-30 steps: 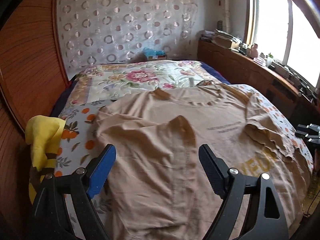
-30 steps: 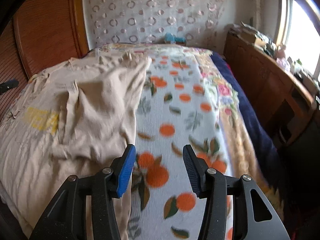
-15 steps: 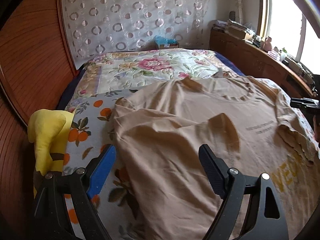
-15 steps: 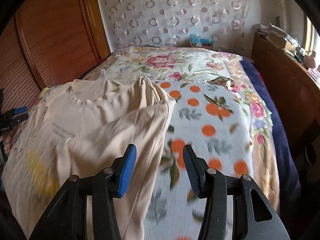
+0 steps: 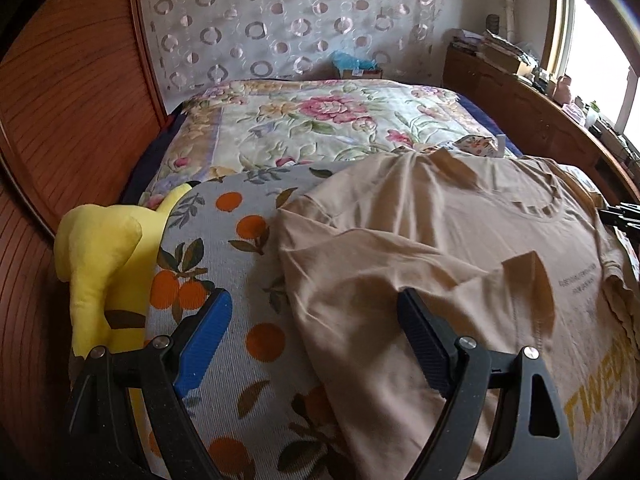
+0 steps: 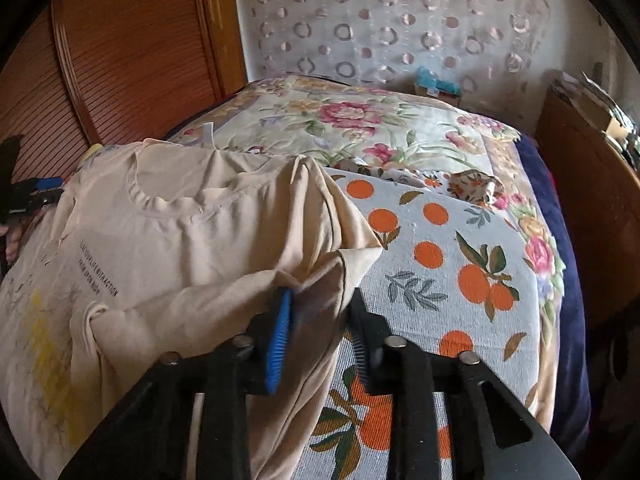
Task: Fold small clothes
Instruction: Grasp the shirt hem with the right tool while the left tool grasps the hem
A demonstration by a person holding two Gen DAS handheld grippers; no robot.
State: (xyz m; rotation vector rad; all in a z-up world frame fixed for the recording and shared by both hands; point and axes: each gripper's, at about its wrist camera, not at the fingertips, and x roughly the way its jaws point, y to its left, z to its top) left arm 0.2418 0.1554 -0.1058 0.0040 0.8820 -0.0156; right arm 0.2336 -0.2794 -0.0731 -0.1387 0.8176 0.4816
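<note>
Orange-print blanket (image 5: pixel 256 344) covers the bed; beige T-shirt (image 5: pixel 460 248) lies spread on it. Left gripper (image 5: pixel 312 340) hangs released above. Right gripper (image 6: pixel 318 334) appears clenched on the shirt's sleeve (image 6: pixel 320 280).

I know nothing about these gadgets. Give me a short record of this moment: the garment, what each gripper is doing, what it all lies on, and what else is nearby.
garment: beige T-shirt, spread front up, printed text showing
surface: orange-print cloth over a floral bedspread
left gripper: open, holding nothing, near the shirt's side edge
right gripper: fabric of the shirt's sleeve lies between its fingers; full closure cannot be told
nearby: yellow plush toy at the bed's edge, by the wooden wall panel
</note>
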